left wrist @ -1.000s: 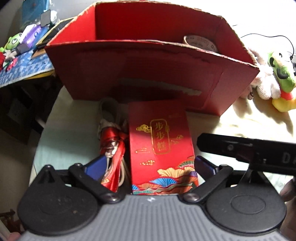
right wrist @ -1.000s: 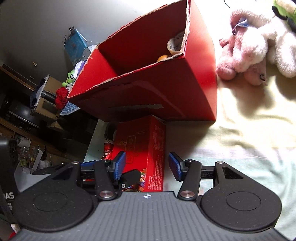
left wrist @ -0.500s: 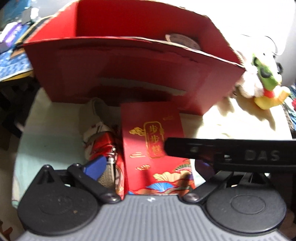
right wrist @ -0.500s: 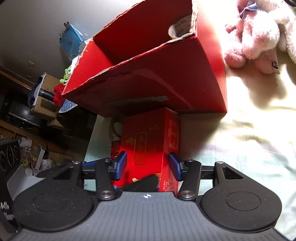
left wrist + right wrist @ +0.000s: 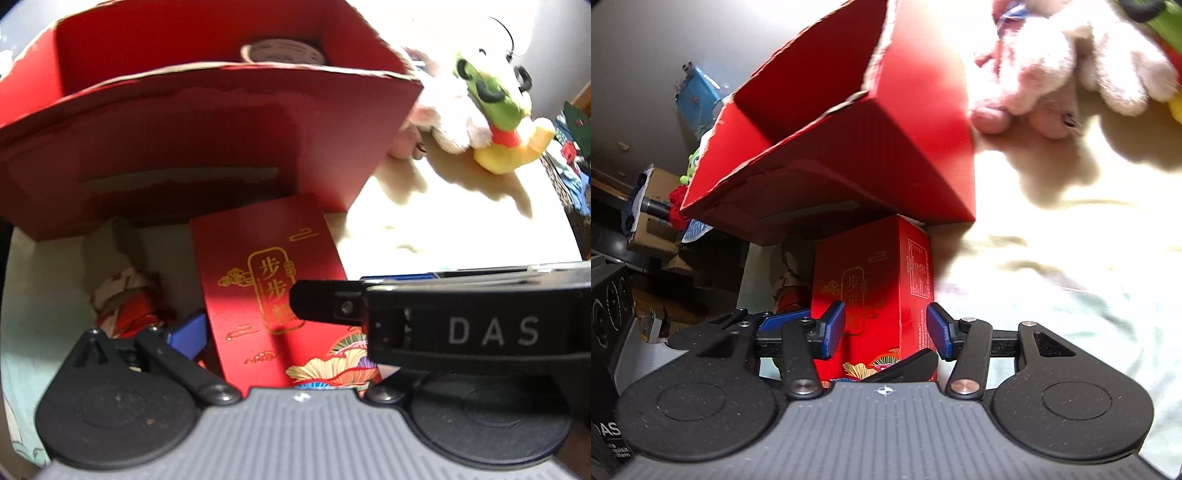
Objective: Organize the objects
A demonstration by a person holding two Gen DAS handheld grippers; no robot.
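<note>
R gripper point(image 5: 885, 328): jaws wide, straddling carton point(image 5: 875, 291), pads not touching | L gripper point(image 5: 280, 332): spread around carton point(image 5: 273, 291), grip unclear | carton lies just before big box point(image 5: 207, 147)
</note>
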